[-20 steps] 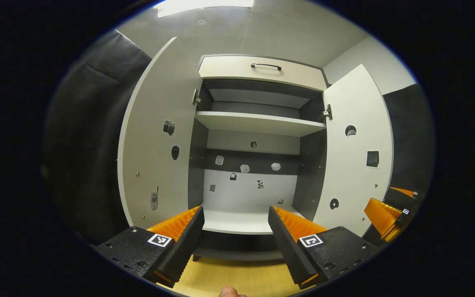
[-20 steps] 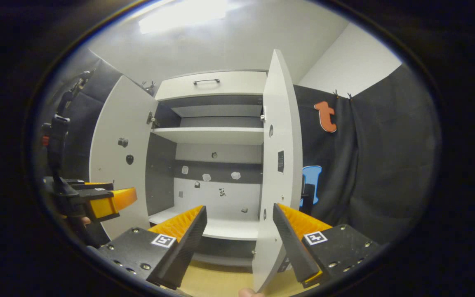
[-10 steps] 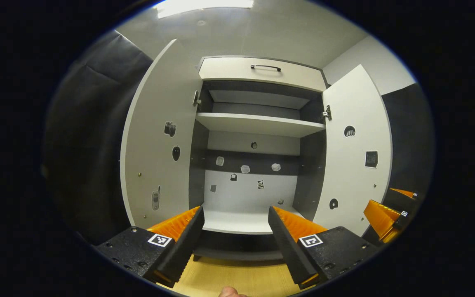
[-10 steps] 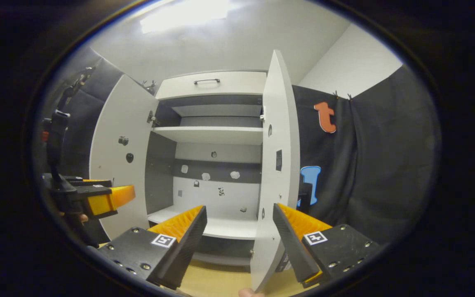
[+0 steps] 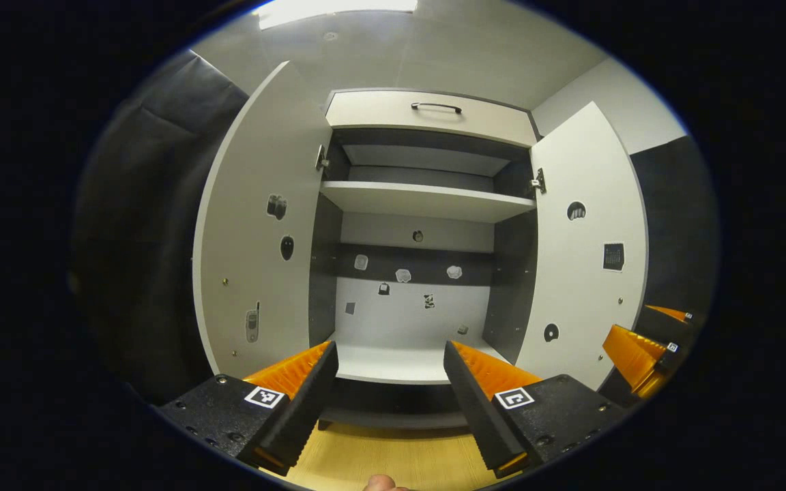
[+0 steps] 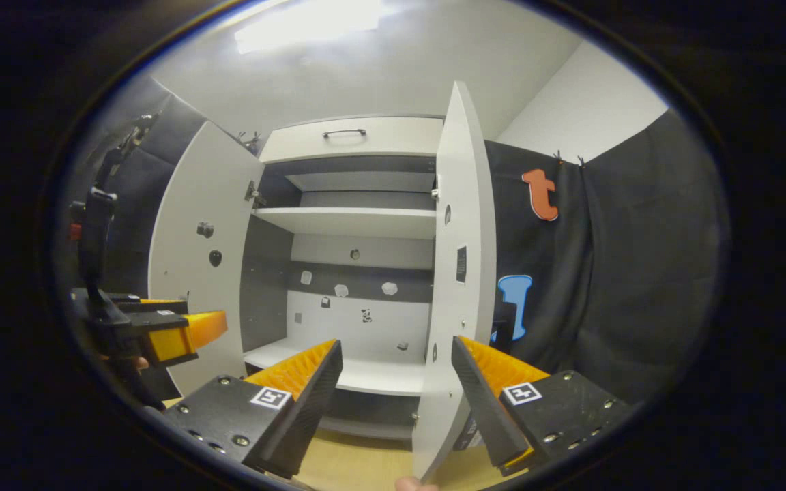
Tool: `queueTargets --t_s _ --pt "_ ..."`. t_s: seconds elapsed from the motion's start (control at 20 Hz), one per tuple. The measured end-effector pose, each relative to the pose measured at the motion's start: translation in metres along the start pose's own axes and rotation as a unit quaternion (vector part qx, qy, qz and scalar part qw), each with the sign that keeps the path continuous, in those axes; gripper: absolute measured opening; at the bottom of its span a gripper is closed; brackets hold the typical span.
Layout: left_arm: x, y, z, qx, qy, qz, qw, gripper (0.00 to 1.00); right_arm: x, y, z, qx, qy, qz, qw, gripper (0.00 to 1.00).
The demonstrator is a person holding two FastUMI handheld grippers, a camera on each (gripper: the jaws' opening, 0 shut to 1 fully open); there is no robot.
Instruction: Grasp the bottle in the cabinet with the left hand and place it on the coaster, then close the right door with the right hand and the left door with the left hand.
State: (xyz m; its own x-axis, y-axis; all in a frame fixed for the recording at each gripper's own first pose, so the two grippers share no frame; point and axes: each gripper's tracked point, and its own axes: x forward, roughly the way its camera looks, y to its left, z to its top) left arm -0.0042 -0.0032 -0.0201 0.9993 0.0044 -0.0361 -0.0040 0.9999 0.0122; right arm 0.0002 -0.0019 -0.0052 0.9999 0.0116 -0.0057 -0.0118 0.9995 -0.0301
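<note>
The cabinet [image 5: 427,201] stands open straight ahead in the left gripper view, its left door [image 5: 256,225] and right door [image 5: 584,266] both swung wide. My left gripper [image 5: 389,399] is open in front of the lower shelf [image 5: 400,365], with nothing between its fingers. In the right gripper view my right gripper [image 6: 396,402] is open, and the free edge of the right door [image 6: 458,273] stands between its fingers, close to the right one. I cannot tell whether they touch. The left gripper [image 6: 175,334] hangs at the left, before the left door [image 6: 202,259].
A drawer front with a dark handle [image 5: 437,107] tops the cabinet. Small stickers dot the back wall [image 5: 406,307] and both doors. A light wooden tabletop [image 5: 393,457] runs under the grippers. Black cloth [image 6: 625,273] hangs right of the cabinet.
In the right gripper view the right door's lower edge has shifted slightly left between the fingers. The left gripper view has tipped a little, so the cabinet sits a touch higher.
</note>
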Motion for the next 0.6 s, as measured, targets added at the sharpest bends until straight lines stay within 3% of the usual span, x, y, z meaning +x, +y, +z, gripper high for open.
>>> queueTargets --t_s 0.15,0.3,0.6 --pt "0.001 0.001 -0.030 0.006 0.039 -0.005 0.999 0.96 0.000 -0.001 0.001 -0.006 -0.004 -0.005 1.000 0.94" --pt "-0.004 0.005 -0.071 0.012 0.092 -0.011 0.996 0.96 0.001 -0.003 -0.001 -0.012 -0.006 -0.012 1.000 0.97" --pt "-0.027 0.010 -0.170 -0.001 0.210 -0.028 0.977 0.97 0.001 -0.008 -0.006 -0.020 -0.002 -0.026 0.999 0.96"
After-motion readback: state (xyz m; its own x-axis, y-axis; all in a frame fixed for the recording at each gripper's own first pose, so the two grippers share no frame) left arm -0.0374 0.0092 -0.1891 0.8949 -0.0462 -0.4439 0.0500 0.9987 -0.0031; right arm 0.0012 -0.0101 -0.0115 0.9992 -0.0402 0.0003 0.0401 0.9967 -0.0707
